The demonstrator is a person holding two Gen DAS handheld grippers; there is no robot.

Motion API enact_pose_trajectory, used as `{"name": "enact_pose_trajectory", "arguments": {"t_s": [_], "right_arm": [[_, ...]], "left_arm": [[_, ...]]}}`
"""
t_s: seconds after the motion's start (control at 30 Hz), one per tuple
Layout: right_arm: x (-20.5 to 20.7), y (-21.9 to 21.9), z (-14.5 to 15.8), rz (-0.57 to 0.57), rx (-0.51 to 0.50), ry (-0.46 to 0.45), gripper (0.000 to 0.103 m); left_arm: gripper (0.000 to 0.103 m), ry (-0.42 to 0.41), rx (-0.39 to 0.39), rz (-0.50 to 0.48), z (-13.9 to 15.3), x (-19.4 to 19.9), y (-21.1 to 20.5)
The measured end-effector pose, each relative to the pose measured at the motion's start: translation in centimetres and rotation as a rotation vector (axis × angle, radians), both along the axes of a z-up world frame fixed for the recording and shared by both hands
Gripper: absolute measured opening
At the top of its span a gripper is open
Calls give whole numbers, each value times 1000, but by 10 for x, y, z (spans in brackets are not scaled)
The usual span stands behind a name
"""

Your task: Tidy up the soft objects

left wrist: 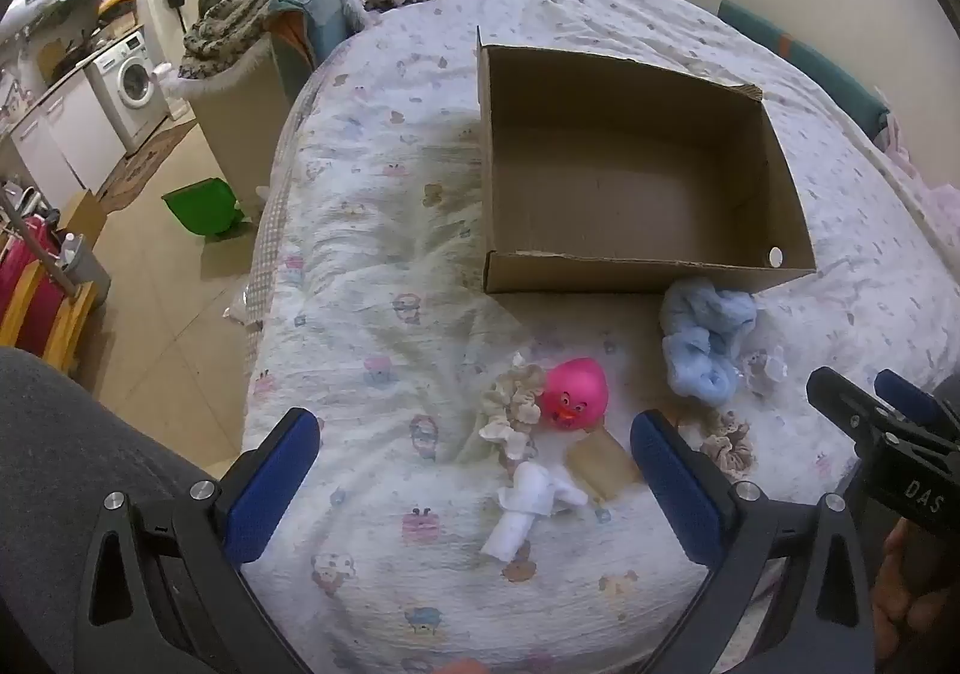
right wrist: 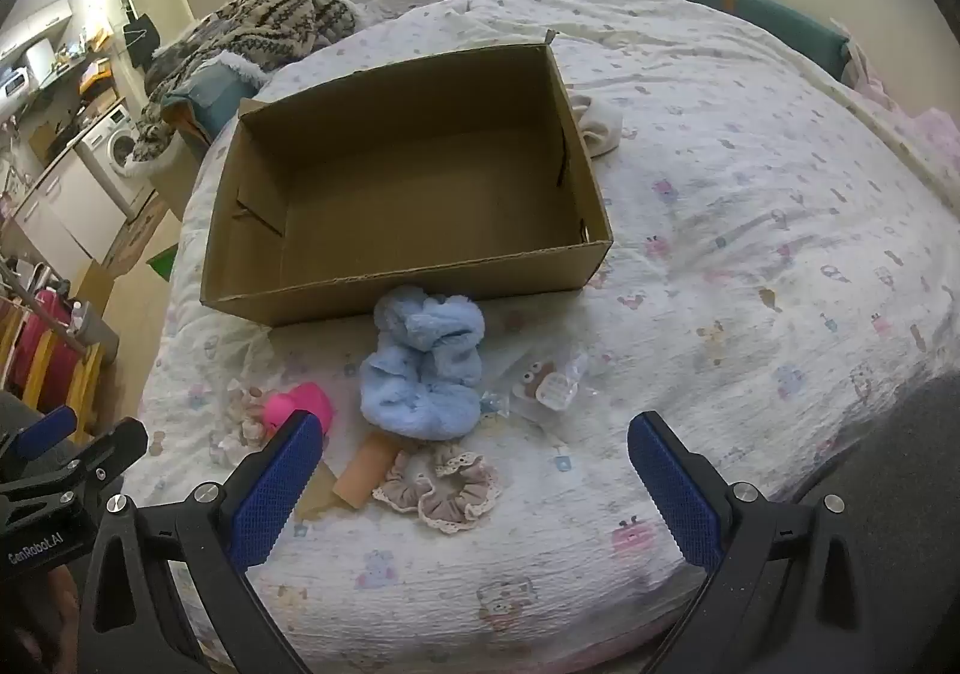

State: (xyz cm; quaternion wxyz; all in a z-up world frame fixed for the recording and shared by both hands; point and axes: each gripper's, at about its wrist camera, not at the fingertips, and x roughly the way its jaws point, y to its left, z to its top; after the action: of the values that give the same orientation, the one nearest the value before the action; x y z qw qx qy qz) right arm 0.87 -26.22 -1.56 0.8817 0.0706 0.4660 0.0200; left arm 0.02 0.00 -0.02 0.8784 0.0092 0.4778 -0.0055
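Bed (right wrist: 750,206) with cartoon-print quilt carries open brown cardboard box (right wrist: 420,278), empty; fluffy blue cloth bundle (right wrist: 420,368) just before it; left gripper (left wrist: 474,470) and right gripper (right wrist: 474,470) both spread wide, holding nothing.

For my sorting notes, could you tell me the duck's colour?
The duck is bright pink, clearest in the left wrist view.

A washing machine (left wrist: 135,80) stands by white cabinets; a green bin (left wrist: 201,206), possibly a dustpan, sits on the floor.
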Motion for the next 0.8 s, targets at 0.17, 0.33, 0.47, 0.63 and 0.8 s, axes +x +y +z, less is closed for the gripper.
{"name": "enact_pose_trajectory", "arguments": {"t_s": [0.17, 0.33, 0.47, 0.63, 0.8], "right_arm": [[0, 0, 0, -2, 4, 1, 103], [0, -1, 0, -4, 9, 6, 103], [0, 0, 0, 1, 3, 0, 103], [0, -1, 0, -1, 5, 3, 103], [0, -2, 0, -1, 6, 3, 103]], "left_arm": [[103, -1, -3, 0, 0, 0, 0], [103, -2, -3, 0, 0, 0, 0], [103, -3, -3, -4, -3, 0, 4], [103, -5, 0, -3, -3, -2, -1], [103, -6, 2, -8, -4, -3, -5]]}}
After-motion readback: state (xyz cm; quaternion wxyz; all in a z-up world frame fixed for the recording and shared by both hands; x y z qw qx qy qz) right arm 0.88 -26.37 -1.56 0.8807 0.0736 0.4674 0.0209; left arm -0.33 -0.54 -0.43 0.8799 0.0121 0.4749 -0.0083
